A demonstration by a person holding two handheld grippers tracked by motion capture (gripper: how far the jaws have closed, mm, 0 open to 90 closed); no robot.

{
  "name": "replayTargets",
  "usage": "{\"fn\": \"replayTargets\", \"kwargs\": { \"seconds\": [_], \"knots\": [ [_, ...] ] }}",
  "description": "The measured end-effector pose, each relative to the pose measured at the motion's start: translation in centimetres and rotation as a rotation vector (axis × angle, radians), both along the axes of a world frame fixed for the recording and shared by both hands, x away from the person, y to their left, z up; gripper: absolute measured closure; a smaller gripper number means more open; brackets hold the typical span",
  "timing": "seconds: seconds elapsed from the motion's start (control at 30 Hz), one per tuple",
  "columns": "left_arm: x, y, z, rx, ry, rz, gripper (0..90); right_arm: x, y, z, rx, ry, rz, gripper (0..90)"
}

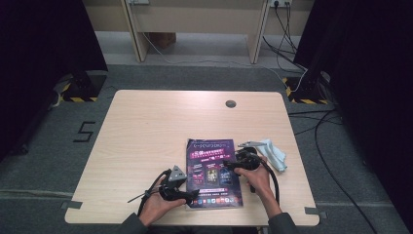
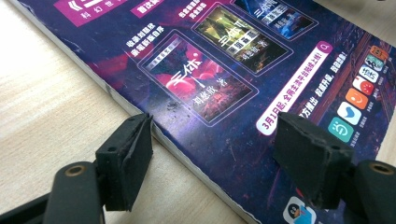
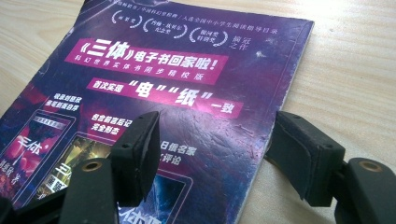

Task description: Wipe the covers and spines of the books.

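- Table [image 1: 146,131]: book [image 1: 213,170] lies flat between both grippers.
- Left gripper [image 2: 212,154]: wide open, straddling the book's near edge.
- Right gripper [image 3: 212,154]: wide open, straddling the opposite edge.
- Step, likely: approach; next, close on an edge.

Both forearms come in over the desk's near edge. The left gripper [image 1: 194,195] sits low near that edge, jaws spread wide — the right gripper [image 1: 228,165] farther in toward the right edge, jaws likewise parted, nothing clamped.
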State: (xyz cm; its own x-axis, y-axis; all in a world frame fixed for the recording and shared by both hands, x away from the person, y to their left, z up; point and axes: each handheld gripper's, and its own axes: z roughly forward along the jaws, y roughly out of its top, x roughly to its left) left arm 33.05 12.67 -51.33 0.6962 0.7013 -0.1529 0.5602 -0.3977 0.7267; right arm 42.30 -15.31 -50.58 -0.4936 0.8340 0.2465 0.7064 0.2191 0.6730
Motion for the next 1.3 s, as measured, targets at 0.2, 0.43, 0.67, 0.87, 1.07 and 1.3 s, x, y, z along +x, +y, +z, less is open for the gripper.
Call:
{"fn": "replayTargets", "kwargs": {
  "seconds": [0.2,0.43,0.67,0.87,1.07,1.3],
  "knots": [
    [-0.2,0.1,-0.2,-0.012,-0.016,-0.001,27.1,-0.6,-0.8,-0.1,0.066,0.029,-0.038,43.9],
    [-0.2,0.0,-0.2,-0.007,-0.016,0.003,27.1,-1.5,-1.2,-0.2,0.118,0.052,-0.07,47.6],
    [-0.2,0.0,-0.2,-0.007,-0.019,0.013,27.1,-1.7,-1.3,-0.1,0.167,0.049,-0.099,48.5],
    [-0.3,0.1,-0.3,-0.012,-0.026,0.027,27.1,-1.8,-1.5,0.2,0.219,0.044,-0.115,51.9],
    [-0.3,0.1,-0.3,-0.016,-0.03,0.03,27.1,-2.0,-1.8,0.6,0.253,0.049,-0.112,57.0],
    [-0.3,0.1,-0.3,-0.013,-0.026,0.026,27.1,-2.2,-2.0,1.0,0.285,0.056,-0.093,58.8]
  ]
}}
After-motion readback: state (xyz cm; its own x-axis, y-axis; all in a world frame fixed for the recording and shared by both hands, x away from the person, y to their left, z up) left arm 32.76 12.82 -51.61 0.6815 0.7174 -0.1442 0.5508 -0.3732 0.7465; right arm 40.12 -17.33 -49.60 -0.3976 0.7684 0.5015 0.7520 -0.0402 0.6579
